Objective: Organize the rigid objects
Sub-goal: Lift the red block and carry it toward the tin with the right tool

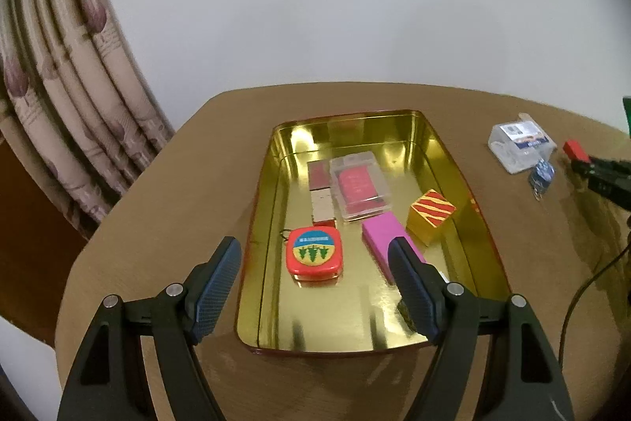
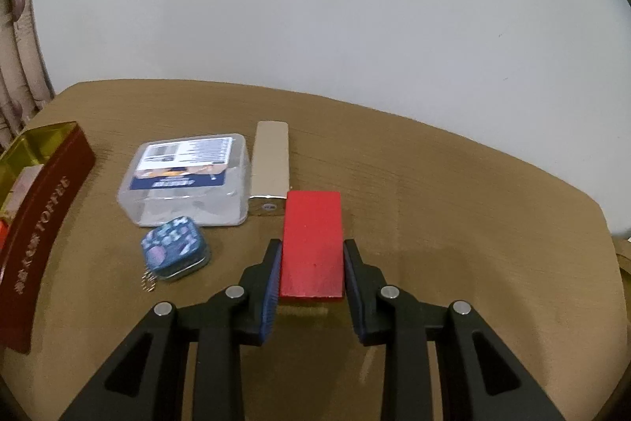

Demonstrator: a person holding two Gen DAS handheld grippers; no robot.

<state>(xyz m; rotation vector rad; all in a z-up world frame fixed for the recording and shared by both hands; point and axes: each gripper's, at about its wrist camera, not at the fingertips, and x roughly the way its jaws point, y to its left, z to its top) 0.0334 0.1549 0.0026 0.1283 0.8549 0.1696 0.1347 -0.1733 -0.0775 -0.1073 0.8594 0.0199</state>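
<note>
A gold tin tray (image 1: 465, 192) lies on the brown table and holds a red round-cornered tin (image 1: 314, 255), a pink block (image 1: 384, 235), a striped gold cube (image 1: 432, 219), a clear case with a red insert (image 1: 361, 190) and a red-and-white bar (image 1: 321, 196). My left gripper (image 1: 315, 290) hovers open over the tray's near end, holding nothing. My right gripper (image 2: 311, 287) is shut on a red block (image 2: 311, 243), lifted slightly above the table; the red block (image 1: 574, 149) and the right gripper's black fingers (image 1: 603, 172) also show at the right edge of the left wrist view.
On the table outside the tray lie a clear plastic box (image 2: 189, 180) with a blue label, a silver bar (image 2: 270, 164) and a small blue patterned tin (image 2: 175, 247) with a chain. The tray's dark red outer wall (image 2: 43, 219) stands left. A curtain (image 1: 59, 97) hangs at the left, a cable (image 1: 591, 287) at the right.
</note>
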